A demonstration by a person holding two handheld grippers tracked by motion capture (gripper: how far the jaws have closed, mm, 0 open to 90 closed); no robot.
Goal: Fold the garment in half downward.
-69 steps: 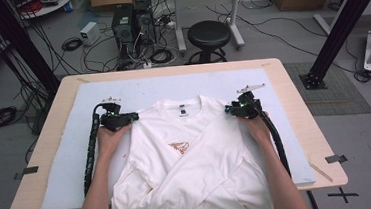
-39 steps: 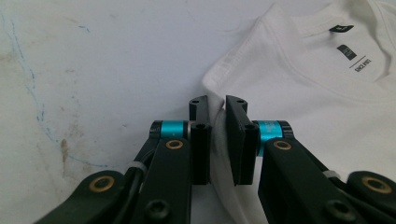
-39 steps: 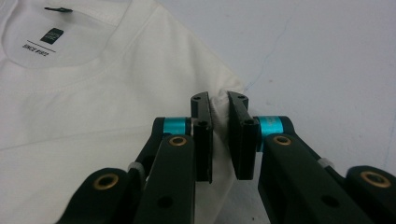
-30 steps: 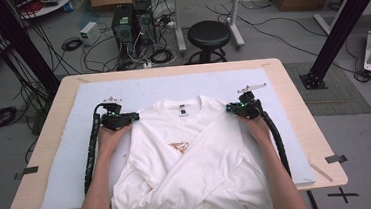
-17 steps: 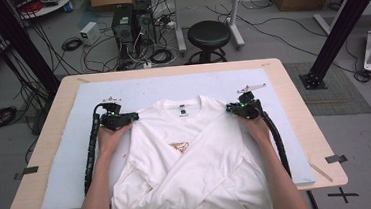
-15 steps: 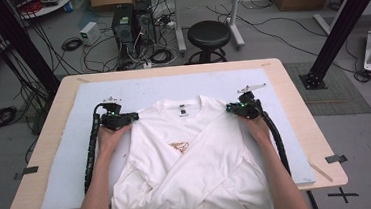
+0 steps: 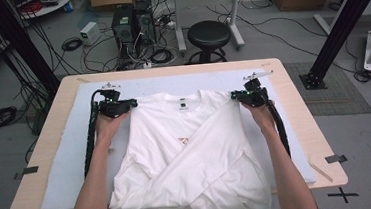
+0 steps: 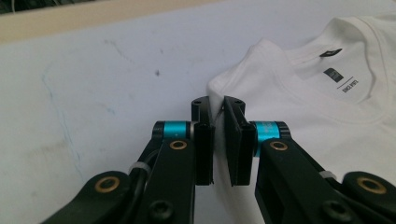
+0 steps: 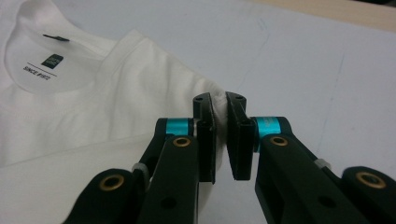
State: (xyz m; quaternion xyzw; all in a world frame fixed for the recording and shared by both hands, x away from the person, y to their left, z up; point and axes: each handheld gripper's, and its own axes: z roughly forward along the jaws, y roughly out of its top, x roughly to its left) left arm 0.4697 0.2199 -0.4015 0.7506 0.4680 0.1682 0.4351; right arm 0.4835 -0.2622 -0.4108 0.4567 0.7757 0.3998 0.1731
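Pinching each shoulder of the white T-shirt (image 7: pixel 192 149), our left gripper (image 8: pixel 218 122) and right gripper (image 9: pixel 220 116) clamp soft cotton — hem cut off past the bench (image 7: pixel 298 100) edge, sleeves folded crosswise.

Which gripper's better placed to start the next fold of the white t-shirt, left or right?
Neither clearly. The left gripper is shut on one shoulder corner of the white t-shirt, and the right gripper is shut on the other. They sit level at the collar end, so a two-handed fold toward the person looks likeliest.

Blue mat (image 7: pixel 211 80) beyond white T-shirt (image 7: pixel 187 154) collar bare; floor clutter seemingly well apart.
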